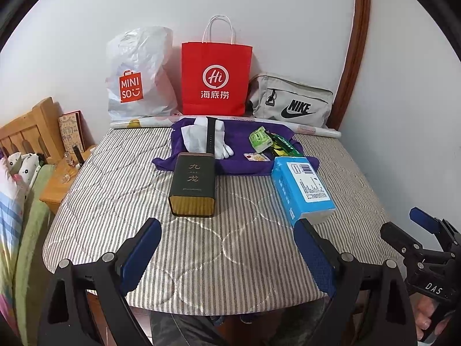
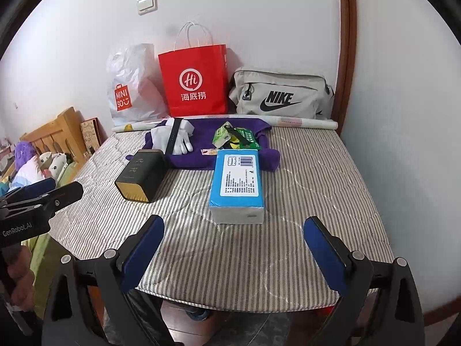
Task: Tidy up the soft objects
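Left gripper [image 1: 227, 255] and right gripper [image 2: 233, 252]: jaws spread wide, empty, hovering at near table edge; blue tissue pack [image 2: 236, 186] lying flat just beyond right gripper, label up; purple cloth [image 1: 239, 147] farther back, rumpled, carrying white gloves [image 1: 201, 138]; dark tin [image 1: 193, 186] left of pack.

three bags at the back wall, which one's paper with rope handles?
The red bag in the middle: stiff paper, white rope handles. The Miniso bag is crinkled plastic; the Nike bag is grey fabric.
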A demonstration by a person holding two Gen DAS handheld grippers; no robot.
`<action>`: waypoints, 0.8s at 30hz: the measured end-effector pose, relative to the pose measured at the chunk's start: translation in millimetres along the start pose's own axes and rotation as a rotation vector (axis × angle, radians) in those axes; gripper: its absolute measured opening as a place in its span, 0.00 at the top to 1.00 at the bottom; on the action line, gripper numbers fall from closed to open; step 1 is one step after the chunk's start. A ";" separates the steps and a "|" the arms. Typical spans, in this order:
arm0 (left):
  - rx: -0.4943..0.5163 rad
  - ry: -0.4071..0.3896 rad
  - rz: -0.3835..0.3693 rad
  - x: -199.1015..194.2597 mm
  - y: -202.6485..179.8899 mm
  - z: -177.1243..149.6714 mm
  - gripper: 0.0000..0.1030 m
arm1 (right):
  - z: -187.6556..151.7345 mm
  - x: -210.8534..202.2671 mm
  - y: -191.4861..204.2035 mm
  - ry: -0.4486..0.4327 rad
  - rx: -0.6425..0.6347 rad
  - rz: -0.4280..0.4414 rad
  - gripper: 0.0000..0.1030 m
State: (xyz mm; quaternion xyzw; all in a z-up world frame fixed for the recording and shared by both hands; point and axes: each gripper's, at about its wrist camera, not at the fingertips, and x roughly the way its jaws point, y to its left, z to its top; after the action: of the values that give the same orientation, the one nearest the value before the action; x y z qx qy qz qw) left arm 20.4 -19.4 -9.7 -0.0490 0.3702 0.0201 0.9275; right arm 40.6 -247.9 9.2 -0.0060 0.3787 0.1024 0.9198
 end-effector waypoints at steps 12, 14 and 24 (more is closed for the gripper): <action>-0.002 -0.001 0.007 -3.4 0.0 -0.1 0.10 | 0.5 -7.2 4.3 -0.012 -0.012 0.008 0.06; -0.002 0.000 0.007 -3.4 0.0 -0.1 0.10 | 0.4 -8.0 4.8 -0.014 -0.013 0.010 0.06; -0.001 -0.008 0.009 -6.8 -1.4 -0.5 0.10 | 0.0 -10.7 7.3 -0.017 -0.015 0.012 0.06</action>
State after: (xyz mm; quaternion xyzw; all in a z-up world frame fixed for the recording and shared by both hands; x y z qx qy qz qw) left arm 15.3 -20.9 -5.2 -0.0478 0.3668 0.0245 0.9288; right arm 31.8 -242.7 17.2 -0.0098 0.3702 0.1107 0.9223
